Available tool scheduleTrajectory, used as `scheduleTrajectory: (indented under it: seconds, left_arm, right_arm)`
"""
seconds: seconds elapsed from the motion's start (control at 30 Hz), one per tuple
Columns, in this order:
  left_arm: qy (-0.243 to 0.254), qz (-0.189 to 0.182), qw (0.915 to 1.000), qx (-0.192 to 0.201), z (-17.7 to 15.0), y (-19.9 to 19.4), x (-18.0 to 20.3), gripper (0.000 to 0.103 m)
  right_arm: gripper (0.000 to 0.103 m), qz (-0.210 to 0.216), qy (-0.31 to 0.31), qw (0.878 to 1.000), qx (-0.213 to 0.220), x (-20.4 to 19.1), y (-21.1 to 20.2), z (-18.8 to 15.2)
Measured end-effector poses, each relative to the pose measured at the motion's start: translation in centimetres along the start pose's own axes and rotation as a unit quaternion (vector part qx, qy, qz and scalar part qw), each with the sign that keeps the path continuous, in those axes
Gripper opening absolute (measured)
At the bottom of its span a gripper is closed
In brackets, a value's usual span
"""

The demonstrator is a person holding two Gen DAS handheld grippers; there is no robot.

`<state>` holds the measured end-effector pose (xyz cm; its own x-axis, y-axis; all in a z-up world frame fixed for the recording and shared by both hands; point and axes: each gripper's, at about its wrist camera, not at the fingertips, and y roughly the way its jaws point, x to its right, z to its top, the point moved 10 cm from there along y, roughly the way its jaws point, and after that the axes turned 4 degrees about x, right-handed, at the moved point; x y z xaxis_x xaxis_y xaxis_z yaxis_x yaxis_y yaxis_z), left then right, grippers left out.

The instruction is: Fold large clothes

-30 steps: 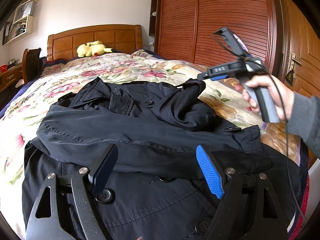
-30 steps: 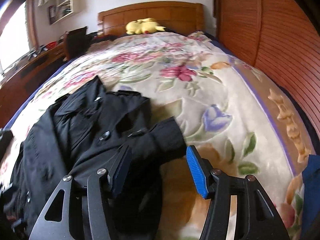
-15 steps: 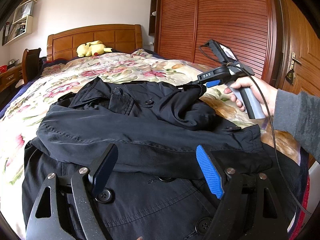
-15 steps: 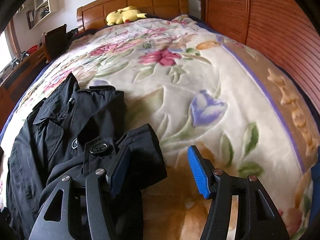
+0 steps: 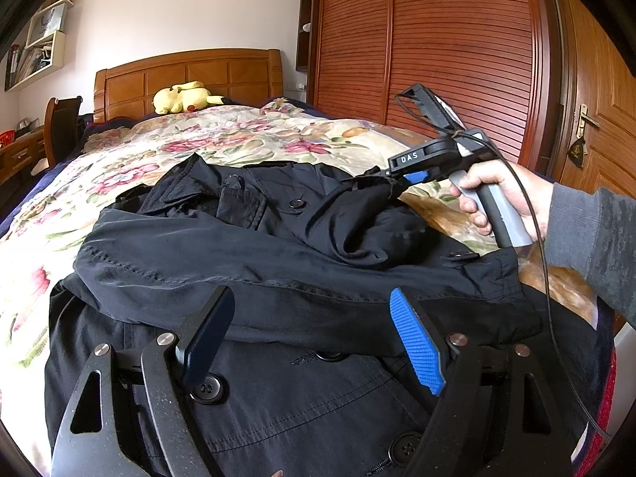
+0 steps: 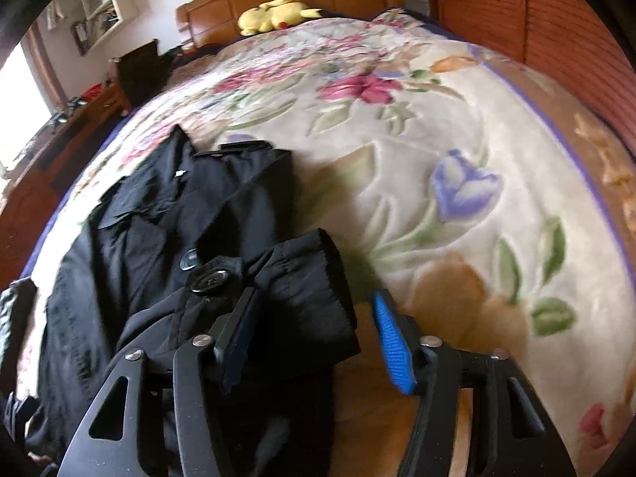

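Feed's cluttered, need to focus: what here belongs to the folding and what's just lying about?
Job: coat, its sleeve cuff, right tool, left tool.
Lying about: plush toy, blanket, chair, wardrobe.

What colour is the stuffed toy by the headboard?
Yellow; the stuffed toy shows best in the left wrist view.

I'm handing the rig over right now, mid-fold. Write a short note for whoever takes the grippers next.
Left gripper: open, empty, hovering over the coat's buttoned front.
Right gripper: jaws have just been closing around the sleeve cuff; the cuff is between them, but the blue pad still shows a gap, so not clamped yet.
Coat lies on the flowered bedspread, collar toward the headboard.
Done: one sleeve already folded across the chest.
Left: finish gripping the cuff, lay that sleeve over, then fold the body.
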<state>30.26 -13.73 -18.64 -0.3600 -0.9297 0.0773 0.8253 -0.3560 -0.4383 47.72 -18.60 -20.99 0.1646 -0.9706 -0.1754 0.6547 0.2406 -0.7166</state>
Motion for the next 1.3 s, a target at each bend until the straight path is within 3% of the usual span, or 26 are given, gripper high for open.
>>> scheduleTrajectory:
  seconds: [0.03,0.07,0.17,0.57,0.83,1.13,1.3]
  left_arm:
    - [0.0,0.001,1.0,0.0,0.0,0.0,0.0,0.081]
    - [0.0,0.002,1.0,0.001,0.0,-0.1,-0.1,0.081]
    - [-0.001,0.007,1.0,0.004,0.1,-0.2,-0.3,0.081]
    - [-0.009,0.015,0.9998,0.0,0.1,-2.6,-0.4,0.081]
    - [-0.006,0.037,0.9993,-0.001,-0.4,-10.2,-1.4,0.081]
    - [-0.017,0.079,0.9968,0.0,-0.7,-16.7,-4.3,0.081]
    - [-0.031,0.099,0.9946,-0.006,-1.9,-18.8,-5.6,0.081]
  right_arm:
    - [0.038,0.004,-0.005,1.0,-0.002,-0.2,-0.1,-0.2]
    - [0.023,0.005,-0.015,1.0,0.0,-0.5,-0.4,-0.3]
    - [0.011,0.001,-0.047,0.999,0.025,-1.7,-2.3,-0.7]
    - [0.006,0.035,-0.125,0.988,0.086,-8.7,-14.4,-2.4]
    - [0.006,0.084,-0.157,0.977,0.116,-14.3,-23.0,-4.4]
    - [0.006,0.137,-0.156,0.971,0.12,-17.5,-26.8,-8.5]
    - [0.007,0.172,-0.152,0.968,0.1,-19.3,-26.7,-9.9]
